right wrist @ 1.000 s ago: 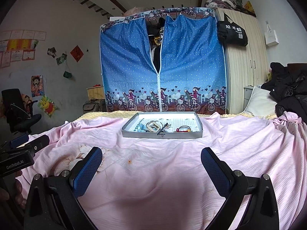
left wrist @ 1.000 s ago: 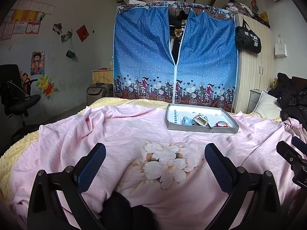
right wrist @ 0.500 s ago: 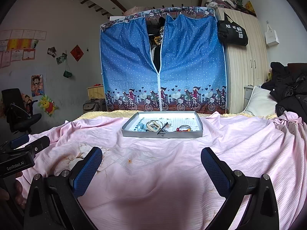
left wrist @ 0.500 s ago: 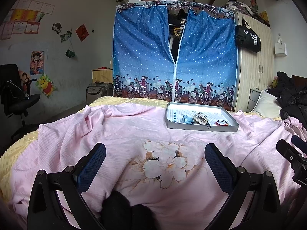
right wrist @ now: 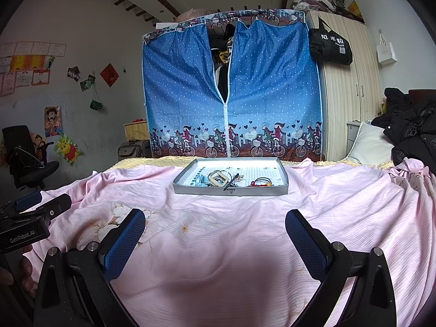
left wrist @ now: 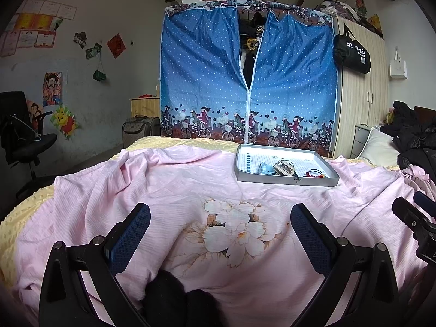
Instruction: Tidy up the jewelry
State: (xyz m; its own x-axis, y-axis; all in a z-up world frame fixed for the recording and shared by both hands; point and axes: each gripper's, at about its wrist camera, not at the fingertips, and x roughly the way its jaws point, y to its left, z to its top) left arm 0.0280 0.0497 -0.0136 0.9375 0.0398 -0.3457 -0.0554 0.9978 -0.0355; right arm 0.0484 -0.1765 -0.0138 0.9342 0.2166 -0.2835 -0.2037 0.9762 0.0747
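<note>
A shallow grey tray (left wrist: pixel 286 182) (right wrist: pixel 231 190) rests on the pink bedsheet at the far side of the bed. Inside lie small pieces: a cream rectangular buckle (right wrist: pixel 218 177) (left wrist: pixel 284 167), a dark thin clip (right wrist: pixel 231 182), a red and black cord bracelet (right wrist: pixel 260 182) (left wrist: pixel 314 173) and a pale blue item (left wrist: pixel 263 168). My left gripper (left wrist: pixel 220 226) is open low over the sheet's flower print, well short of the tray. My right gripper (right wrist: pixel 215 231) is open too, empty, facing the tray straight on. Each gripper shows at the edge of the other's view.
A blue dotted fabric wardrobe (right wrist: pixel 231 95) stands beyond the bed's far edge, beside a wooden cupboard (right wrist: pixel 351 95). Dark clothes (right wrist: pixel 411 130) and a white pillow (right wrist: pixel 370 147) lie at right. An office chair (left wrist: pixel 21 136) stands left. The pink sheet (right wrist: pixel 231 231) lies rumpled between grippers and tray.
Both views have shifted only slightly; the tray sits a touch higher in the left wrist view. Both grippers stay open and empty.
</note>
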